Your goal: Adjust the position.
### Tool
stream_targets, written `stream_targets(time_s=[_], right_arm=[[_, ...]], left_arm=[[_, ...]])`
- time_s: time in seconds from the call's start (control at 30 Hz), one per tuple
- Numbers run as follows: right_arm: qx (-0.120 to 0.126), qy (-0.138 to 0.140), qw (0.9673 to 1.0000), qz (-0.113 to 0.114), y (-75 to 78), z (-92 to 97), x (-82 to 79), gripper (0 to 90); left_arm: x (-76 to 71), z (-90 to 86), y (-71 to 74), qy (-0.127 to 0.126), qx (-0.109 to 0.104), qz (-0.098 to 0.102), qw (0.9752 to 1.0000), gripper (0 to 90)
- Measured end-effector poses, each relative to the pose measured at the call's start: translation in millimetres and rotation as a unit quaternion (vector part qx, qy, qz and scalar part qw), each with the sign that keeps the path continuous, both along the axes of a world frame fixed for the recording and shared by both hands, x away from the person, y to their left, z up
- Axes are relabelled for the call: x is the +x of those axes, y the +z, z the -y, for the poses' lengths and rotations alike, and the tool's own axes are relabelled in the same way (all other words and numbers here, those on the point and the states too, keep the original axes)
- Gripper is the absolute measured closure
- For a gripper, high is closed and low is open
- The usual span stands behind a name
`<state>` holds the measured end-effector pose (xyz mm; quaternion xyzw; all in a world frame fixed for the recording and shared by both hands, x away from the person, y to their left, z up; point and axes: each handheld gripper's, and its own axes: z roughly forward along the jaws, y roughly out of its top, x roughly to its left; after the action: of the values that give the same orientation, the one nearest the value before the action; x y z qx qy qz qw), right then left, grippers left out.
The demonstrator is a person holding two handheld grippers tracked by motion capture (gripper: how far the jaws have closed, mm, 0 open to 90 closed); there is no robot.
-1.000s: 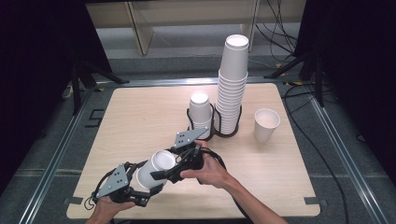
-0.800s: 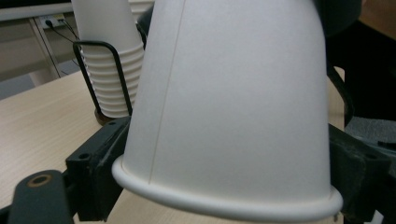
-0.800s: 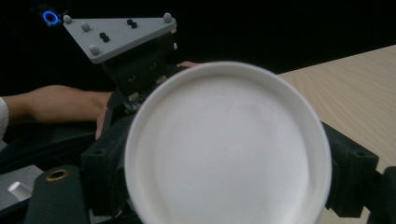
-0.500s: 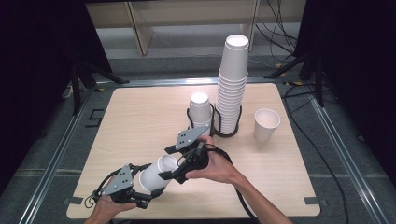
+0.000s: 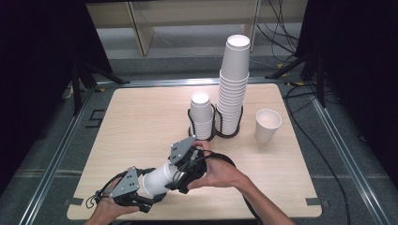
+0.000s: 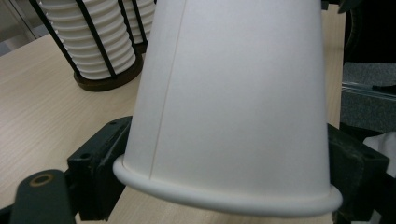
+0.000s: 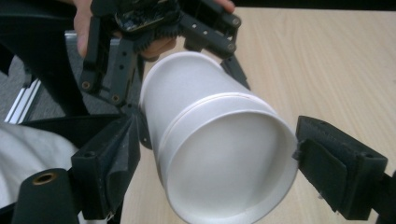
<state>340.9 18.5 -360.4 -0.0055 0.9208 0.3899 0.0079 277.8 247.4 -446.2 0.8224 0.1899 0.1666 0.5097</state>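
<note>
The right claw (image 5: pixel 180 176) has slid over the nested cups (image 5: pixel 157 178), open, hiding their rims; the left claw (image 5: pixel 141 194) grips them.

Pale wooden worktop (image 5: pixel 141 117) with rounded corners. Near its far middle, two black wire holders side by side: short stack of white cups (image 5: pixel 202 117) left, tall stack (image 5: pixel 233 79) right. Just right of those, single upright white cup (image 5: pixel 268 124), mouth up.

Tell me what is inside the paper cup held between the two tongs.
In the right gripper view the nested cups show a bare white interior with nothing in it. A second rim rings the outside, so one cup sits in another; its inside is covered.
</note>
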Motion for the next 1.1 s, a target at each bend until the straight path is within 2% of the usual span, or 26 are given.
stream_targets(time_s=[0.03,0.17,0.43,0.5,0.53,0.63,0.7,0.8,0.9,0.97,1.1], right_arm=[[-0.009,-0.003,0.9999,-0.007,-0.2,-0.2,-1.4,15.9],[-0.017,0.02,0.9996,-0.008,-4.4,-4.6,0.7,17.4],[-0.026,0.037,0.999,-0.001,-9.4,-9.1,3.1,19.3],[-0.033,0.038,0.9987,-0.011,-10.3,-10.4,1.2,20.9],[-0.032,0.042,0.9986,-0.008,-11.6,-11.2,1.7,21.8],[-0.032,0.044,0.9985,-0.01,-12.0,-10.3,2.4,22.7],[-0.029,0.048,0.9983,-0.011,-12.6,-9.5,3.5,23.1],[-0.022,0.054,0.9982,-0.015,-11.5,-7.4,3.6,23.6],[-0.014,0.055,0.9983,-0.011,-10.3,-6.1,3.0,23.7],[-0.013,0.061,0.998,-0.011,-10.1,-5.4,3.0,23.9],[-0.009,0.061,0.998,-0.011,-9.5,-3.9,1.5,24.1]], left_arm=[[-0.4,0.5,0.0,-0.004,0.002,-0.001,1.0,14.3],[-1.7,1.8,0.3,-0.009,0.008,0.004,0.9999,14.3],[-3.5,3.9,0.2,-0.02,0.006,0.008,0.9998,14.3],[-3.7,4.1,0.1,-0.023,0.005,0.01,0.9997,14.2],[-4.0,3.8,0.1,-0.024,0.008,0.009,0.9996,14.1],[-3.4,3.7,-1.0,-0.026,-0.003,0.01,0.9996,14.1],[-3.7,2.9,-0.5,-0.029,0.001,0.009,0.9995,13.7],[-2.7,2.0,-1.3,-0.036,-0.014,0.006,0.9993,12.5],[-2.4,1.0,-1.1,-0.04,-0.015,0.003,0.9991,11.2],[-2.6,1.4,-2.5,-0.043,-0.028,0.003,0.9987,10.6],[-2.9,-0.1,-2.9,-0.048,-0.036,0.002,0.9982,10.1]])
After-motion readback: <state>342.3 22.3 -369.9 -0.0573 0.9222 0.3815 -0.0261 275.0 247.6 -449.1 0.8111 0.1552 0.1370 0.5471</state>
